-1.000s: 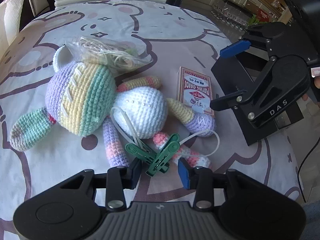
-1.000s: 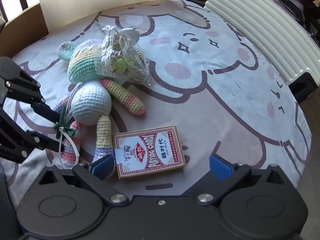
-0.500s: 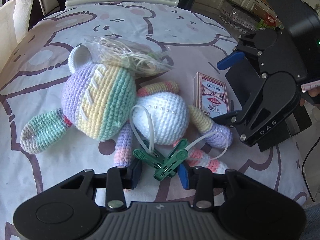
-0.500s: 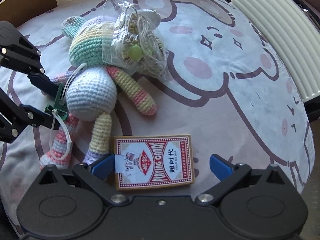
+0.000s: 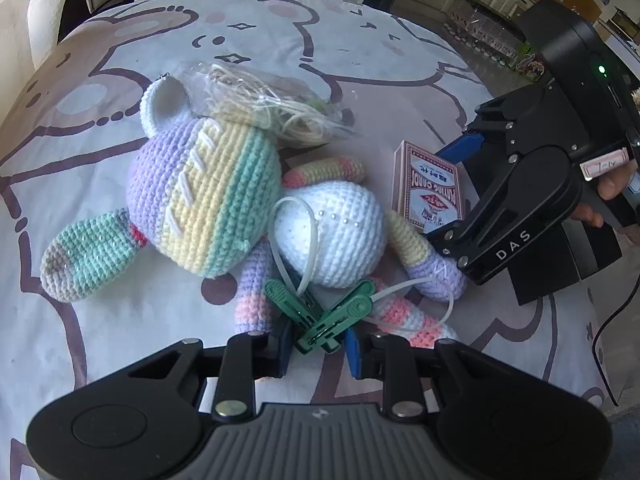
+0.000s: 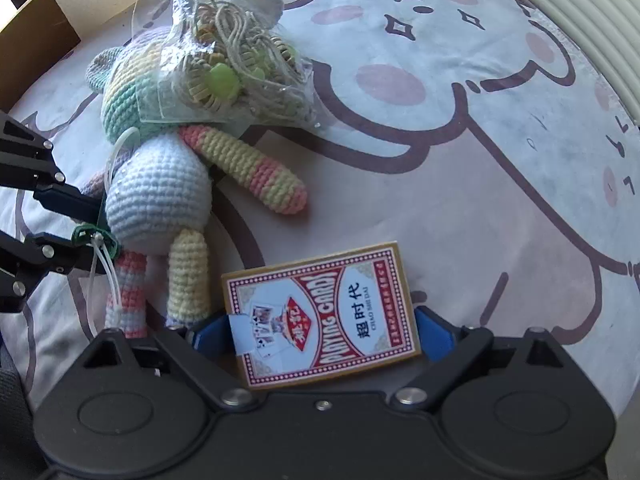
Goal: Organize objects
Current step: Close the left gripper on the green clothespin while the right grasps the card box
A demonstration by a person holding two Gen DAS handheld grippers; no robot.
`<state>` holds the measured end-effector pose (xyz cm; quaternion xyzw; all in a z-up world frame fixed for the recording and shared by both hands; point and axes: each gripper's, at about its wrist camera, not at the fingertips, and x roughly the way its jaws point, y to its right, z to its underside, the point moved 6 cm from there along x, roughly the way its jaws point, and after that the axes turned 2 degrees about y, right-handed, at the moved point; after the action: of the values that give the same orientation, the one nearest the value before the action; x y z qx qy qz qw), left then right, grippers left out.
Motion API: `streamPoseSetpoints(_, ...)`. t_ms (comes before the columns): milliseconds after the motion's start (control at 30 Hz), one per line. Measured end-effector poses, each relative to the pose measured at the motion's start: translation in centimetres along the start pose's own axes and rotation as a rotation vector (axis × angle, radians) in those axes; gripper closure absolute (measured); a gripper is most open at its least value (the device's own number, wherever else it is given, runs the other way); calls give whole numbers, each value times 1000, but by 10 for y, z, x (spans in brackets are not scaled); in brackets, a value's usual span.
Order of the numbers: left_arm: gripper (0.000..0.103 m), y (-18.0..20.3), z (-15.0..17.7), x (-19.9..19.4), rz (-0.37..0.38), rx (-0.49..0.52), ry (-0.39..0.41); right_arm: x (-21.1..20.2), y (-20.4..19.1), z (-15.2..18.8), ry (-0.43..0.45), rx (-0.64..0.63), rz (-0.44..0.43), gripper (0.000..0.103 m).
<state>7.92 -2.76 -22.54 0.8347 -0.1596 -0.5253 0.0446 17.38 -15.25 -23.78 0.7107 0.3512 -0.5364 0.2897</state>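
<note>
Your left gripper (image 5: 318,346) has just been closing; its blue pads now flank the green clothespins (image 5: 320,316) at the crocheted toy's (image 5: 240,208) legs, and whether they press yet cannot be told. Your right gripper (image 6: 320,330) stands wide, jaws just narrowing, with the playing-card box (image 6: 320,312) between them; pads close at each short end, contact unclear. The clear bag of cords (image 6: 232,64) lies on the toy's head. Everything rests on the cartoon-print cloth (image 6: 460,184).
</note>
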Motion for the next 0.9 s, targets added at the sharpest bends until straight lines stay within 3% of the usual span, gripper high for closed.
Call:
streamPoseSetpoints(333, 75, -11, 4, -18, -15, -50, 17, -5, -7, 2, 1, 59, -5, 10)
streamPoseSetpoints(767, 76, -13, 11, -61, -58, -74, 92, -46, -20, -1, 82, 155, 0, 14)
streamPoseSetpoints(800, 76, -14, 12, -65, -67, -79, 98, -48, -21, -1, 84, 154, 2, 44)
streamPoseSetpoints(833, 76, -16, 12, -69, -73, -84, 104, -52, -24, -2, 107, 161, -34, 61)
streamPoseSetpoints(900, 76, -18, 14, -75, -86, -90, 114, -62, -20, -6, 129, 198, 22, 63)
